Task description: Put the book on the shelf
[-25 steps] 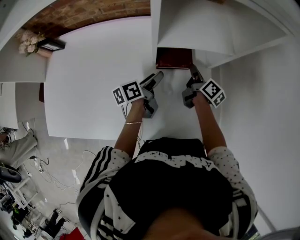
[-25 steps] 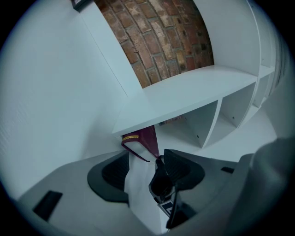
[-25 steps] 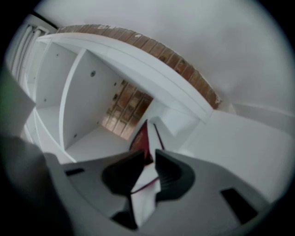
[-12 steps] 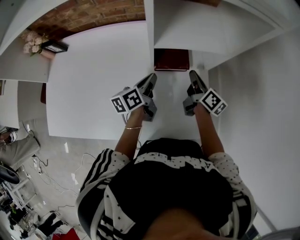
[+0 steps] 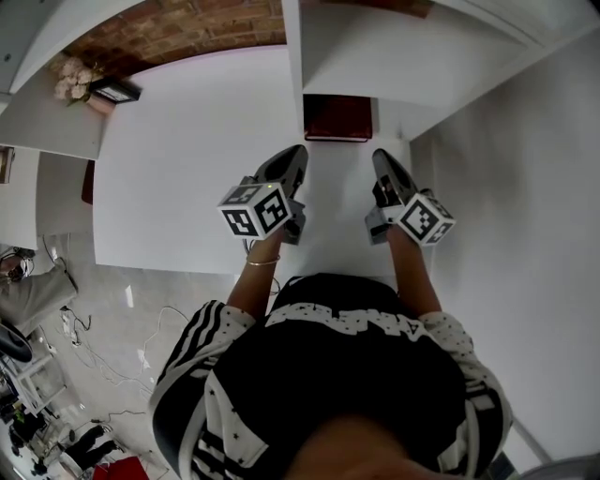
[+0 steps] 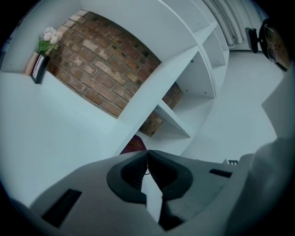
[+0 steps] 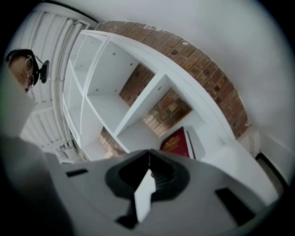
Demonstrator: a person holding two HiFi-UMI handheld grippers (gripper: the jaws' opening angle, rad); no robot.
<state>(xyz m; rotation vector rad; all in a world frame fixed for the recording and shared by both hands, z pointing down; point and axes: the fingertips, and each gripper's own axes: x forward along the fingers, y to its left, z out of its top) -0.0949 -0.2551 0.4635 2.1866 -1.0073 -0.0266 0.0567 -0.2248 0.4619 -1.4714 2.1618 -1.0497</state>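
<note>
I count two tools, my left tool [image 5: 294, 155] and my right tool [image 5: 382, 159], and each carries one marker cube, which makes two cubes in all, the left cube [image 5: 255, 208] and the right cube [image 5: 427, 217]. There is one dark red book [image 5: 337, 119], one white shelf unit [image 5: 412, 56], one white counter [image 5: 187, 150] and one brick wall [image 5: 187, 28]. Off at the far left I see one dark picture frame [image 5: 114, 90] and one bunch of pale flowers [image 5: 70, 75], and I find one thin bracelet [image 5: 264, 262], worn on my left wrist.
</note>
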